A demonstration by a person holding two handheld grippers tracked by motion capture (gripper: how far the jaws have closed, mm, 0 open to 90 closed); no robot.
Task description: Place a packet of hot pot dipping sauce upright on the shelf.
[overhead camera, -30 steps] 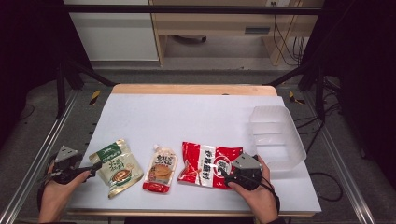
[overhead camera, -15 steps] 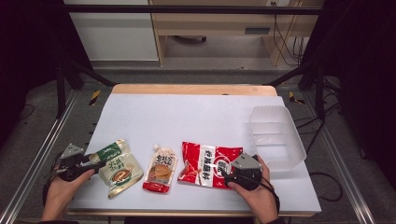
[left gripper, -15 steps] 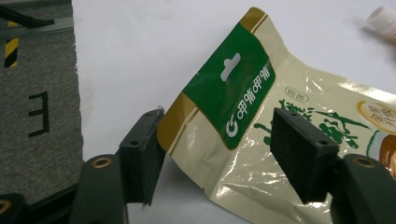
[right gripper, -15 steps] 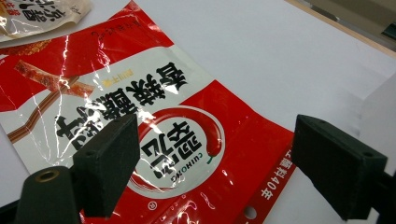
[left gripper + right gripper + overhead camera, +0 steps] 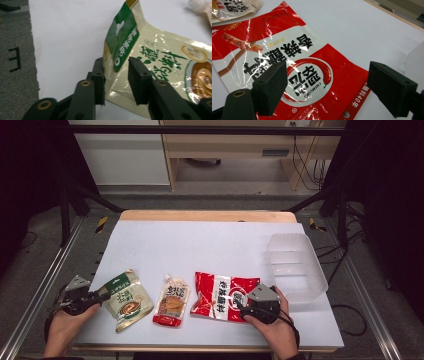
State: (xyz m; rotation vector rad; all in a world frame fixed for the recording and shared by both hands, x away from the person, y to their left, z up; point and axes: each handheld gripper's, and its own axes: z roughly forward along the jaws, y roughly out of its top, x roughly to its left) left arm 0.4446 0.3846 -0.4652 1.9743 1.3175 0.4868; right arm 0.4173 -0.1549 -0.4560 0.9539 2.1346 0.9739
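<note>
White table (image 5: 210, 245) with a wooden far edge, grey floor around it; its far half lies bare. The left gripper (image 5: 116, 75), jaws just closing, pinches the green pouch's (image 5: 150, 62) raised corner near the left edge. The right gripper (image 5: 327, 85), jaws spread, hovers over the red packet (image 5: 294, 65); the high view adds a clear tub (image 5: 296, 265) at right.

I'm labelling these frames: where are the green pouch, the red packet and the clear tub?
green pouch (image 5: 125, 37), left gripper view, on its green label.
red packet (image 5: 342, 72), right gripper view, on its red front.
clear tub (image 5: 320, 279), high view, on its right rim.
</note>
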